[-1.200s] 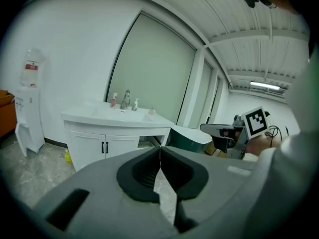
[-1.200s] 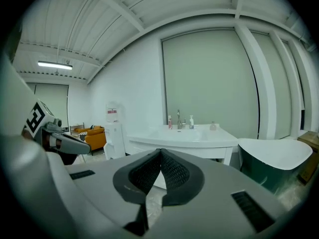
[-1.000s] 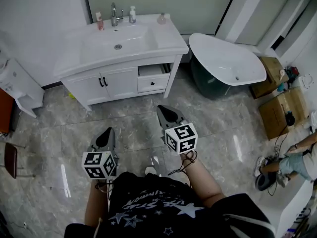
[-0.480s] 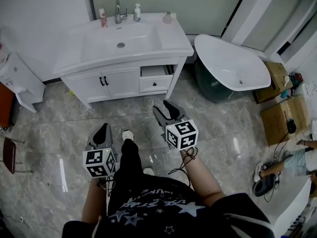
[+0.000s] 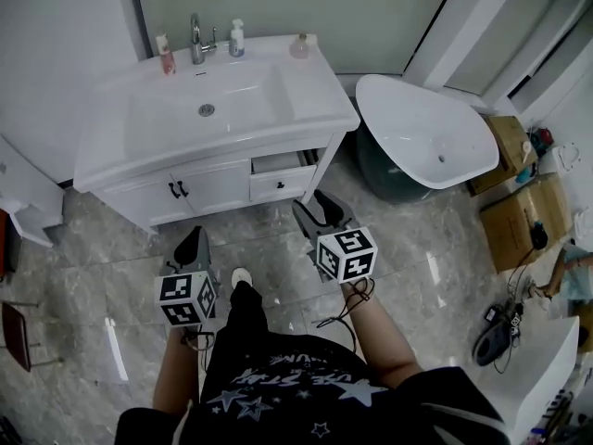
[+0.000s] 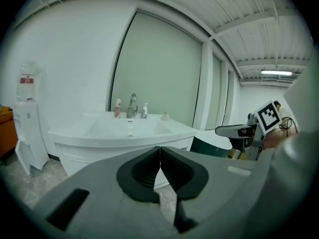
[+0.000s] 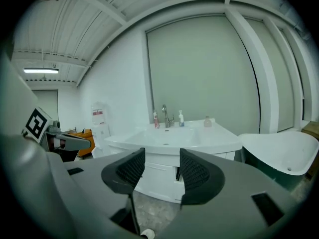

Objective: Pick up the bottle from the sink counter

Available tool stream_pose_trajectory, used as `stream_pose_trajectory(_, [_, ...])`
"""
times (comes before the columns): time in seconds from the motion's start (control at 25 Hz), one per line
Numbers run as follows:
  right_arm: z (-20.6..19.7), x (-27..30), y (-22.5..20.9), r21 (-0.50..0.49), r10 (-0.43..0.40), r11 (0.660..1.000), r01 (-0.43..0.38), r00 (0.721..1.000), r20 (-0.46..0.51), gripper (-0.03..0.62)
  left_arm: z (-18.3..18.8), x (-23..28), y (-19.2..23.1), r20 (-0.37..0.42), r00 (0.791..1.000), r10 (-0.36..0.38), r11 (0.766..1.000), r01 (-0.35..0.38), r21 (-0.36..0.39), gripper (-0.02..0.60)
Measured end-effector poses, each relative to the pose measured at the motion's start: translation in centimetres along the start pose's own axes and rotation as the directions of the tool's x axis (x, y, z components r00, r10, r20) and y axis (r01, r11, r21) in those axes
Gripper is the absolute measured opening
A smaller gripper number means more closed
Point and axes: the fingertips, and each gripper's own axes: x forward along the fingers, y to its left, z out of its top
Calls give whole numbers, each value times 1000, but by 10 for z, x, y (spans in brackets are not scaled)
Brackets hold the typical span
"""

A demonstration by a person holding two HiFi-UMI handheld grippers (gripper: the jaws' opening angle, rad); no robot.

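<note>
The head view looks down on a white vanity at 11 o'clock. Three bottles stand along the back edge of its worktop [image 5: 310,86]: a pink bottle [image 5: 166,57] just left of the faucet [image 5: 197,38], a white pump bottle [image 5: 237,39] just right of it, and a small round bottle [image 5: 299,48] further right, near the back corner. All three are upright and well apart from both grippers.

Only the head view shows the partly open drawer [image 5: 281,162] under the basin, the bathtub [image 5: 408,109] at 2 o'clock, and cardboard boxes [image 5: 542,202] at 3 o'clock. It also shows the left gripper [image 5: 192,247] and the right gripper [image 5: 324,209] held low over the marble floor, pointing toward the vanity.

The left gripper view shows the jaws of the left gripper [image 6: 159,156] pressed together with nothing between them. The same three bottles appear there in a row: pink bottle [image 6: 118,109], white pump bottle [image 6: 144,111], and small round bottle [image 6: 164,116]. It also shows a water dispenser [image 6: 27,133] at 9 o'clock and the other gripper's marker cube [image 6: 269,116] at 3 o'clock.

The right gripper view shows the jaws of the right gripper [image 7: 162,171] spread and opening, with only the vanity front seen through the gap. The pink bottle [image 7: 155,119], white pump bottle [image 7: 180,118] and small round bottle [image 7: 207,122] sit at 12 o'clock. A ceiling lamp [image 7: 41,70] glows at 10 o'clock.
</note>
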Motion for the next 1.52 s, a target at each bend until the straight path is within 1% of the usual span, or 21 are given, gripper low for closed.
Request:
stream_pose_trajectory(0.2, [25,78,-23,-1,-37,999,37,999,-33,210,34,71,44,-21,999,-36,999,36,-18,20])
stream_pose_trajectory(0.36, [50,130,-34,3,-72,997,72,997,-31,210,58,117,78,-27,998,-65,998,64,-28,20])
stream_pose_trajectory(0.48, [66,158,-38,-6,-98,995,98,995,-33,210,75,143,100,-25,996,-86,996,85,-33,20])
stream_pose_trajectory(0.64, [80,176,-45,-15,-133,991,133,991,-26,210,88,171,121,-16,994,-110,993,110,-39,20])
stream_pose_trajectory(0.8, [82,182,-60,-15,-162,987,161,986,-41,210,96,188,126,-14,992,-124,991,124,-41,20])
stream_pose_trajectory(0.88, [86,186,-70,-2,-174,985,174,984,-34,210,101,193,126,-11,992,-127,991,127,-38,20])
stream_pose_trajectory(1.0, [95,202,-88,18,-180,983,180,984,-14,210,106,202,129,-12,993,-118,992,117,-39,20])
stream_pose_trajectory(1.16, [112,236,-117,33,-168,985,168,986,15,210,114,223,131,-18,995,-95,995,95,-34,20])
stream_pose_trajectory(1.28, [123,262,-149,44,-162,986,160,986,29,210,123,248,129,-23,997,-75,997,74,-31,20])
stream_pose_trajectory(1.52, [145,328,-230,63,-152,987,150,988,25,210,145,318,123,-48,998,-27,999,25,-39,20])
